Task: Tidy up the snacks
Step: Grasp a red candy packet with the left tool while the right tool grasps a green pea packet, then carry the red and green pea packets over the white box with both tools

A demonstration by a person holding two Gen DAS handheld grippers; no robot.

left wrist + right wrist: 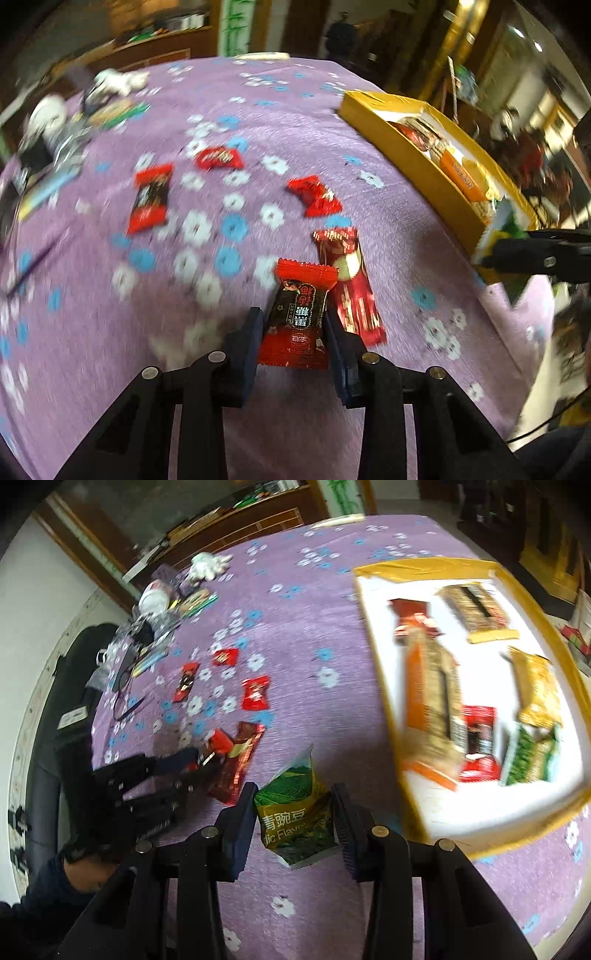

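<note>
Yellow box partly filled; sorting about half done

Several packets are already laid in the yellow box (376, 657). A green pea packet (299, 812) is pinched in the right claw (295, 812), just beside the box. A red-black candy (295, 321) is pinched in the left claw (293, 332). A long red bar (351, 291) and three red candies are left on the purple surface (110, 332).

— What sort of place is this?
— A lived-in home, probably a dining or living room. A table wears a purple cloth (303, 602) printed with white and blue flowers.
— What else shows it?
— A dark wooden sideboard (236, 520) heaped with papers, household clutter (162, 605) at the table's edge, and a white wall.
</note>
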